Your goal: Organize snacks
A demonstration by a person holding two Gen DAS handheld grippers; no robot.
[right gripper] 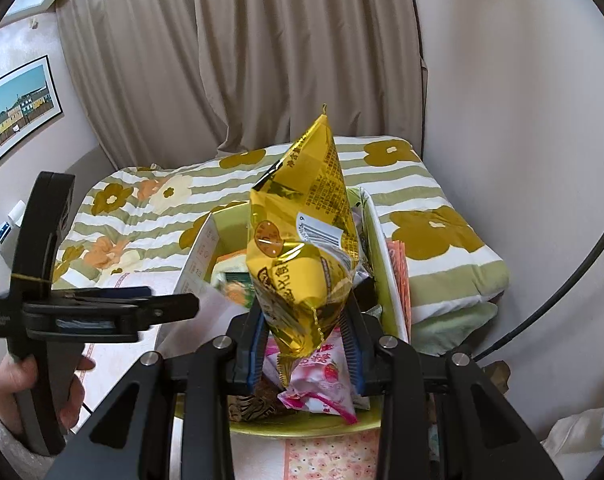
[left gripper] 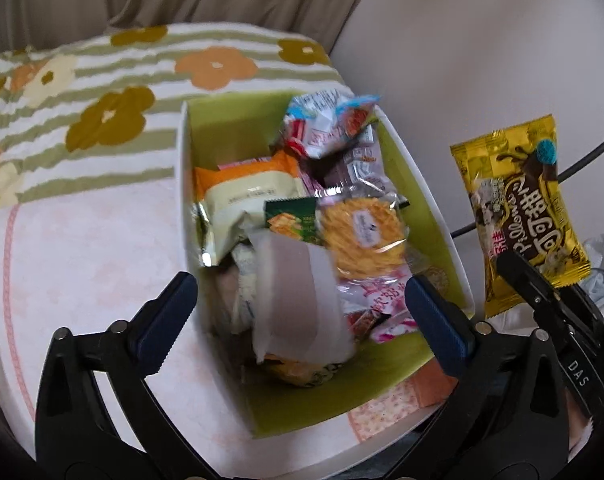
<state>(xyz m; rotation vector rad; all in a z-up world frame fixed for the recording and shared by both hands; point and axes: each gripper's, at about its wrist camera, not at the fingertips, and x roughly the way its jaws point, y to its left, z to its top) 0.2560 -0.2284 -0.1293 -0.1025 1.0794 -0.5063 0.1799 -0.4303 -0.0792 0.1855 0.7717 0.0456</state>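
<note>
the bed (left gripper: 82, 248) has a pale pink sheet. on it lies a striped blanket (left gripper: 102, 92) with flowers, and a box (left gripper: 430, 200) with a green inside, full of snacks.

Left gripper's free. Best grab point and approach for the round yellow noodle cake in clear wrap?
Take the noodle cake by its crimped clear flap at the far end, coming from above. It lies flat on top of the pile in the green box, so the disc offers no edge; the left gripper is open.
</note>
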